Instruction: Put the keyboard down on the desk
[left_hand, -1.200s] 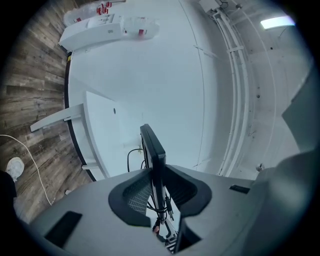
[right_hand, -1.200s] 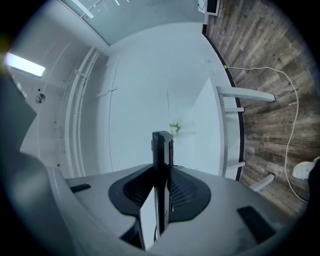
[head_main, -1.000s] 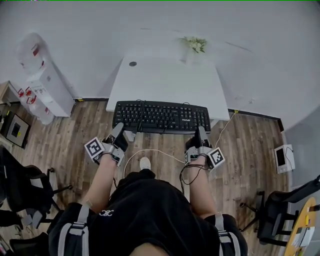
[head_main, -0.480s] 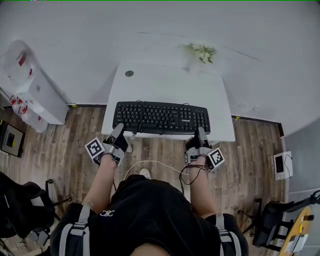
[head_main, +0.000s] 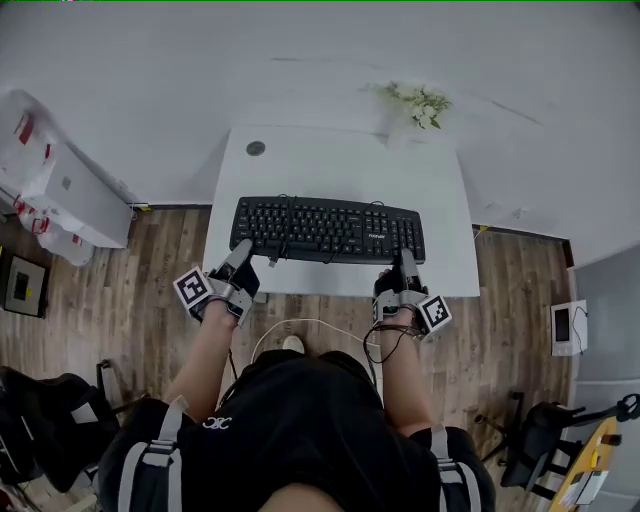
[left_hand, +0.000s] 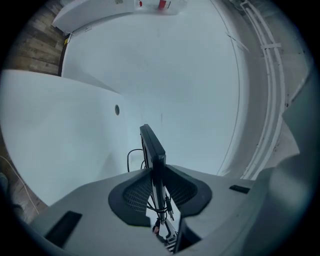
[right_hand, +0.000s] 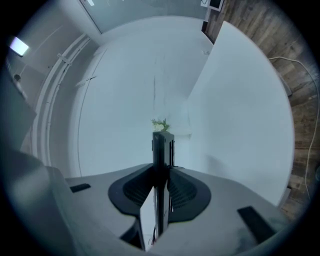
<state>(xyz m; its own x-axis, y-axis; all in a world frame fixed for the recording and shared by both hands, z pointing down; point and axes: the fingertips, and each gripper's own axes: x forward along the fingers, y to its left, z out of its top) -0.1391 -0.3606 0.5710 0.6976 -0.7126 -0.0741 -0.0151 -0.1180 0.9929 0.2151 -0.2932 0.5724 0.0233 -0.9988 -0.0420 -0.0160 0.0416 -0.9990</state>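
Note:
A black keyboard lies level over the near half of the white desk; I cannot tell whether it touches the top. My left gripper is shut on its near-left edge and my right gripper on its near-right edge. The left gripper view has the keyboard edge-on, with the left gripper pads pressed on both faces and its cable looping behind. In the right gripper view the keyboard is likewise clamped by the right gripper, with the desk to the right.
A vase of pale flowers stands at the desk's far right corner, and a round cable hole sits far left. A white cabinet stands left of the desk. A white cable runs over the wood floor. Dark chairs stand at both lower corners.
The keyboard and both grippers have moved forward: it hung at the desk's front edge before and is now over the desktop. Both grips are unchanged.

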